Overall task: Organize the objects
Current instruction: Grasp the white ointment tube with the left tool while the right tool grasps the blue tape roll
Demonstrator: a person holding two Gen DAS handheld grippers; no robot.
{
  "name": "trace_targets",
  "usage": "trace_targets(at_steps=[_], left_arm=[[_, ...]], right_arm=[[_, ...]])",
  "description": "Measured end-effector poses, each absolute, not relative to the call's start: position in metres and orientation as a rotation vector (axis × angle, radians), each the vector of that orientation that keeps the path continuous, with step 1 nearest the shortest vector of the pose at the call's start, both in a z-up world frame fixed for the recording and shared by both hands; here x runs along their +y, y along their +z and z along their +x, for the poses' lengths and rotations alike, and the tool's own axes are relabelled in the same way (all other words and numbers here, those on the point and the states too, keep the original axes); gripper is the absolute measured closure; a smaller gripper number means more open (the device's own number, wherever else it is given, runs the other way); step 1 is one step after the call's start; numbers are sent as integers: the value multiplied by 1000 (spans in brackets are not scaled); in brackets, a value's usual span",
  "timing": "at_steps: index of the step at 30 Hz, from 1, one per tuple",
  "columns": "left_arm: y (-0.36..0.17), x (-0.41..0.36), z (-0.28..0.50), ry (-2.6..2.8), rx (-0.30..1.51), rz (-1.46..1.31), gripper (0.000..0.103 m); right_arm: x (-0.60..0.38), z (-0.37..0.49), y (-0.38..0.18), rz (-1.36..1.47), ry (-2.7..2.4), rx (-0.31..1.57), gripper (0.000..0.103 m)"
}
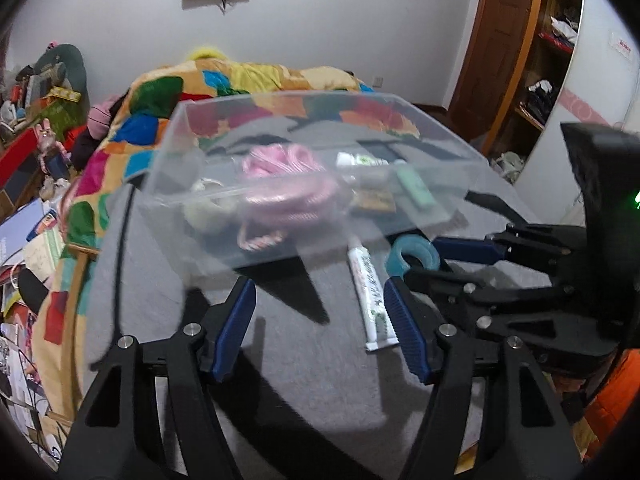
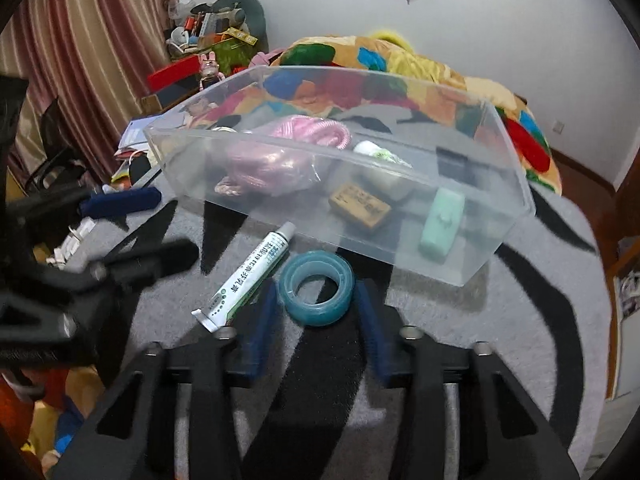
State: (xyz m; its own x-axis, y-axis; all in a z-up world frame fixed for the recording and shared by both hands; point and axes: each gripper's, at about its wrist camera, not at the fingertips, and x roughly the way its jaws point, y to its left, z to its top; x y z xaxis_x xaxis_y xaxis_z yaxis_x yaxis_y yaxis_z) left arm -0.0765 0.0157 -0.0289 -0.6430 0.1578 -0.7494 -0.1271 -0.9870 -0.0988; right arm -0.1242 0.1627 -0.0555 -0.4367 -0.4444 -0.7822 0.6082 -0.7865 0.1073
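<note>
A grey mat with black stripes (image 2: 500, 320) is covering the worktop in a bedroom, with a bed under a colourful patchwork quilt (image 2: 400, 64) lying behind it and cluttered shelves and boxes standing off to the side. A clear plastic bin (image 2: 516, 184) is sitting on the mat and serving as the landmark here. Inside the bin are lying a coil of pink cord (image 2: 280, 152), a white tube (image 2: 380, 154), a brown rectangular block (image 2: 359, 206) and a mint-green case (image 2: 442, 224).

Just in front of the bin's near wall, a white ointment tube (image 2: 250, 276) is lying on the mat, its cap pointing toward the bin. Beside it, also in front of the bin, a roll of blue-tinted clear tape (image 2: 316, 288) is lying flat.

The right gripper (image 2: 316, 320) is standing wide apart with the tape roll between its blue pads, which are not pressing on it. The left gripper (image 1: 320, 320) is also spread wide and holding nothing, hovering in front of the bin with the ointment tube (image 1: 370, 300) near its right finger. The bin's near wall is standing between both grippers and the items inside.
</note>
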Motion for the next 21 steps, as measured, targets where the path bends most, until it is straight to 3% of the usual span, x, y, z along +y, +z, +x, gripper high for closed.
trace_targets(at_steps=[6, 10, 11, 12, 21], left_arm=[[-47, 35, -91, 2644, -37, -1291, 50], [-56, 42, -99, 2643, -44, -1302, 69], [-56, 42, -99, 2638, -52, -1297, 80], [-56, 42, -98, 2627, -66, -1296, 85], [-43, 34, -80, 2654, -80, -1253, 87]], right_arm=[[182, -120, -51, 1114, -2280, 234, 69], [199, -119, -45, 1115, -2312, 188, 69], [202, -117, -43, 1114, -2317, 175, 69], [206, -117, -42, 1113, -2322, 164, 69], [214, -112, -26, 1059, -2343, 112, 69]])
